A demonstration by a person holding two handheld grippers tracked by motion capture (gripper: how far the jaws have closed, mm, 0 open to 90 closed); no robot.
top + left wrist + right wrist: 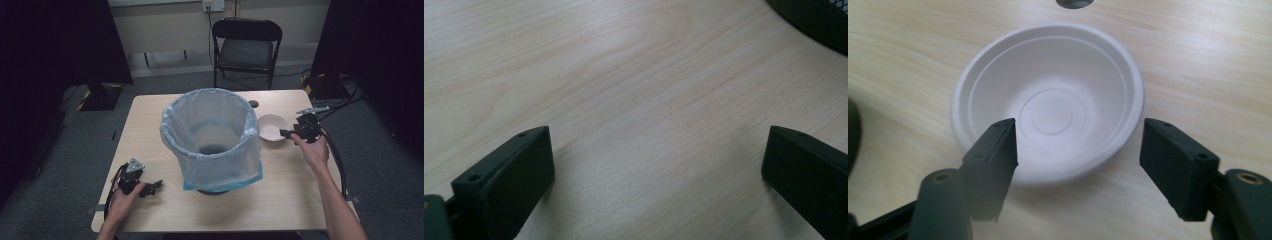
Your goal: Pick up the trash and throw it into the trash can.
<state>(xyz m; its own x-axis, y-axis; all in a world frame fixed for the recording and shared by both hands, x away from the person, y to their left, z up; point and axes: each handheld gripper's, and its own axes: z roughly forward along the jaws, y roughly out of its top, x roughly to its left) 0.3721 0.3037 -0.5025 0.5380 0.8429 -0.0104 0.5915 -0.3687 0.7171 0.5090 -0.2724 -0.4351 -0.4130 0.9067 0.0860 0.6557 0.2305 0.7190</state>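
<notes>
Right gripper (1078, 150) is lined up on the white round paper bowl (1048, 105), jaws spread wide and holding nothing.

The bowl stands upright on the light wooden table (280, 200), just beside the black bin lined with a pale blue plastic bag (212, 140). I think one jaw should go inside the near rim and one outside, then close gently so thin paper does not fold. Left gripper (654, 165) rests over bare table, jaws spread, empty.

The table (295, 200) is showing a pale wood-grain top with a smooth, faintly shiny finish. A thin, translucent bluish plastic bag (220, 150) is lining the dark mesh bin (819, 25), while the white bowl (1048, 100) is looking like matt moulded paper and the gripper jaws like matt black plastic
</notes>
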